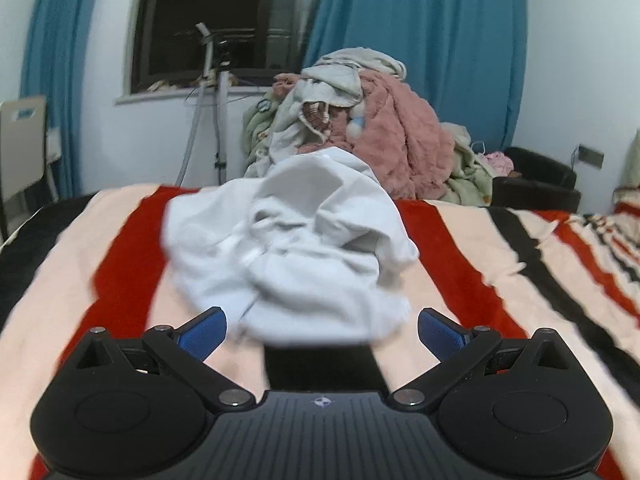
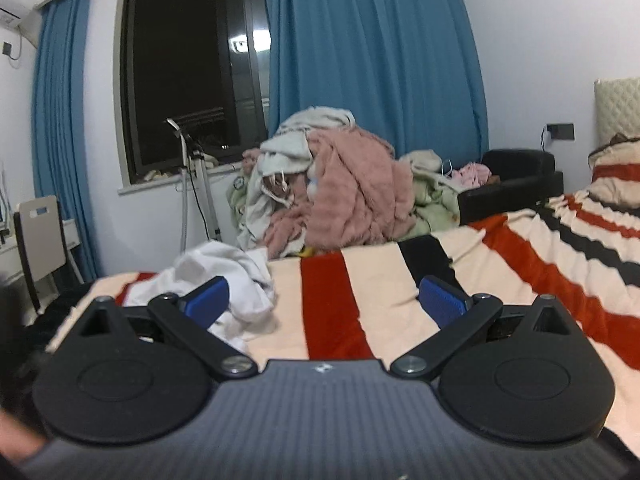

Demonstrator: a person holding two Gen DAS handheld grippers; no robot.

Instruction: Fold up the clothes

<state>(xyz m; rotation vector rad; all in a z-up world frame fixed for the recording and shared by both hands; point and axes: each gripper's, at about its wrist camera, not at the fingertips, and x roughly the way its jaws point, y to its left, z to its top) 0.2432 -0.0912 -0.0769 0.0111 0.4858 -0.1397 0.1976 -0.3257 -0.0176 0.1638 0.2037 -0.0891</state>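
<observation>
A crumpled white garment (image 1: 296,248) lies in a heap on the striped bed cover (image 1: 500,280), blurred at its near edge. My left gripper (image 1: 322,330) is open just in front of it, the blue pads (image 1: 202,334) spread wide and nothing between them; the garment's near edge sits level with the fingertips. In the right wrist view the same white garment (image 2: 248,280) lies to the left, partly behind the left blue pad (image 2: 206,300). My right gripper (image 2: 324,300) is open over bare striped cover (image 2: 384,292), holding nothing.
Beyond the bed's far edge a big pile of pink, green and cream blankets and clothes (image 1: 372,128) is stacked. A tripod stand (image 1: 218,112) stands below the dark window (image 1: 224,20). A black armchair (image 2: 516,184) sits at right, a pale chair (image 2: 40,236) at left.
</observation>
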